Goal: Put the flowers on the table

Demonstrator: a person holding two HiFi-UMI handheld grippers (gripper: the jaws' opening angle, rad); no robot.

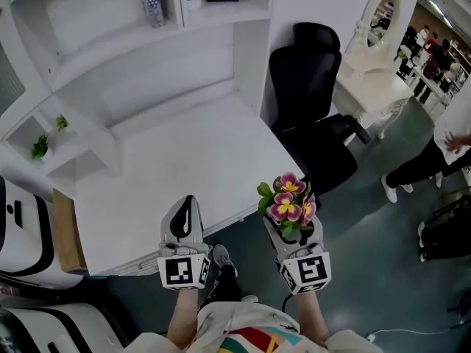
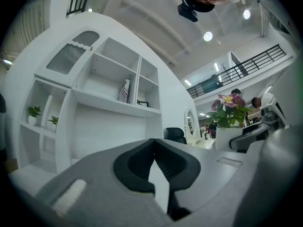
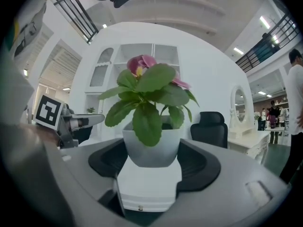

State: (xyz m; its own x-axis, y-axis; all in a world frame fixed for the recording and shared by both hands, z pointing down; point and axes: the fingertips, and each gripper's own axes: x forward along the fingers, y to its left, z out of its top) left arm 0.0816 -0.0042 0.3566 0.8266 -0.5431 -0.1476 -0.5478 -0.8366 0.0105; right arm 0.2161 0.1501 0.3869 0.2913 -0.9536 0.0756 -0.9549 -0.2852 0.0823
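The flowers (image 1: 288,199) are pink and yellow blooms with green leaves in a small white pot (image 3: 151,149). My right gripper (image 1: 289,234) is shut on the pot and holds it upright in the air, just off the front right corner of the white table (image 1: 184,149). In the right gripper view the pot sits between the two dark pads (image 3: 199,162), and leaves (image 3: 147,100) hang over its rim. My left gripper (image 1: 188,203) is shut and holds nothing, above the table's front edge. The left gripper view shows the flowers (image 2: 230,109) to its right.
A black office chair (image 1: 313,101) stands to the right of the table, with a white vanity and oval mirror (image 1: 381,20) beyond it. White shelves (image 1: 110,28) rise behind the table, with small plants (image 1: 40,147) at the left. A person (image 1: 434,153) stands at the far right.
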